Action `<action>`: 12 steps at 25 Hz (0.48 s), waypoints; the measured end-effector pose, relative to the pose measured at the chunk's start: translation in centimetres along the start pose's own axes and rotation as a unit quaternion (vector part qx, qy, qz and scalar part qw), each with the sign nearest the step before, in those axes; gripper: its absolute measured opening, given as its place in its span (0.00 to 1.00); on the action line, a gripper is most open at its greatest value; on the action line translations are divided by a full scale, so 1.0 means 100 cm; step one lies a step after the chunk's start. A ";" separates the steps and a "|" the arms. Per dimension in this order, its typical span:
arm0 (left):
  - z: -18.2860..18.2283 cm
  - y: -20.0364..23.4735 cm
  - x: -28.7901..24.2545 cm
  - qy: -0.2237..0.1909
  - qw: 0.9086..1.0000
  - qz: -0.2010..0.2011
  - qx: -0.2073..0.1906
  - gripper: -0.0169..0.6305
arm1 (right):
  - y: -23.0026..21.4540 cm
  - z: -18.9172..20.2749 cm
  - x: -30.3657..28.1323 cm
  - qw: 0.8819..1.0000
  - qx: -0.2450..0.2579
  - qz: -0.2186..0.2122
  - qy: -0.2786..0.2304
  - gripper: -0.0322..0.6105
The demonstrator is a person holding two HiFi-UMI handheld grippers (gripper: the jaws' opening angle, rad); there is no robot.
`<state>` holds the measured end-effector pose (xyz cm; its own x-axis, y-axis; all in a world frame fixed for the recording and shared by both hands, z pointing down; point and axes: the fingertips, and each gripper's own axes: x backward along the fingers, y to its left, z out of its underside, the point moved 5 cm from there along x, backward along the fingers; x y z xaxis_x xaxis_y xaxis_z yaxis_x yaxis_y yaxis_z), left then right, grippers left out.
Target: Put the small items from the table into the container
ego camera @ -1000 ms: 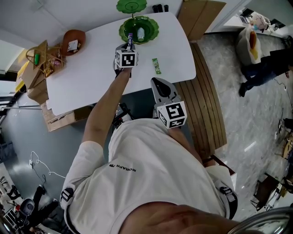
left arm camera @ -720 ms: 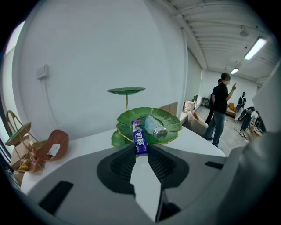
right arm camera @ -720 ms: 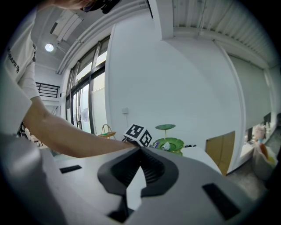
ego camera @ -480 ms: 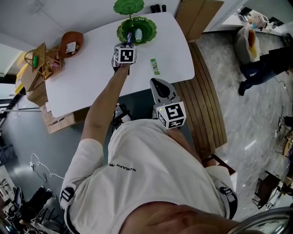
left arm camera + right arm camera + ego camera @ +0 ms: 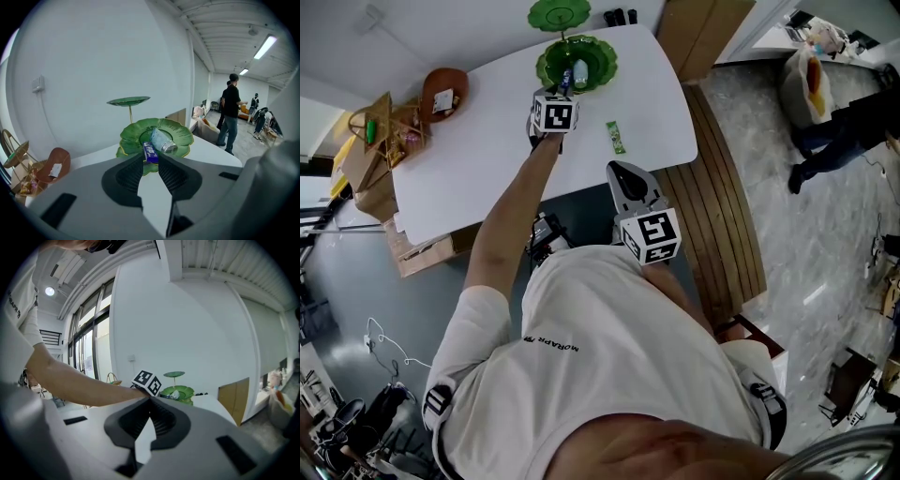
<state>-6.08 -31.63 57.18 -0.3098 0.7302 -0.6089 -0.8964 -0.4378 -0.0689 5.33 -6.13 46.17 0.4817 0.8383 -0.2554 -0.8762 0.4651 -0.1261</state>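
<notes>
Green, glossy and scalloped like a lotus leaf, the dish (image 5: 185, 133) lies just beyond and below the tips of the left hand-held gripper (image 5: 150, 158). Its ribbed dark jaws are clamped on a small blue foil packet (image 5: 150, 151) that stands upright between them.

To drop it well, I would carry the tips on over the dish's hollow and lower them before opening. The packet looks light and slick and could skid off the sloping rim. It should also stay clear of the clear, metal-capped bottle (image 5: 162, 140) lying just ahead of the jaws.

A flat green sachet (image 5: 616, 138) waits on the smooth white worktop (image 5: 487, 131), to that gripper's right. The right hand-held gripper (image 5: 150, 404), well behind, has its jaws together on nothing.
</notes>
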 end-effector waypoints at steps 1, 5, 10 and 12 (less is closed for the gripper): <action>0.000 -0.001 0.002 -0.002 1.000 0.000 -0.003 0.16 | 0.000 0.000 0.000 1.000 -0.001 0.000 0.001 0.06; -0.001 -0.001 0.009 -0.014 1.000 -0.007 0.002 0.16 | 0.001 0.000 -0.001 1.000 0.000 -0.001 0.000 0.06; -0.002 -0.003 0.023 -0.037 0.999 -0.016 0.014 0.09 | 0.002 0.001 0.000 1.000 0.000 -0.003 -0.002 0.06; -0.003 -0.002 0.029 -0.048 0.998 -0.021 0.021 0.06 | 0.003 0.000 -0.001 1.000 0.001 -0.003 -0.002 0.06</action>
<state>-6.70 -29.62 55.19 -0.2984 0.7949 -0.5283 -0.9210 -0.3850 -0.0590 5.07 -6.06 46.19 0.4878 0.8361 -0.2512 -0.8729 0.4712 -0.1267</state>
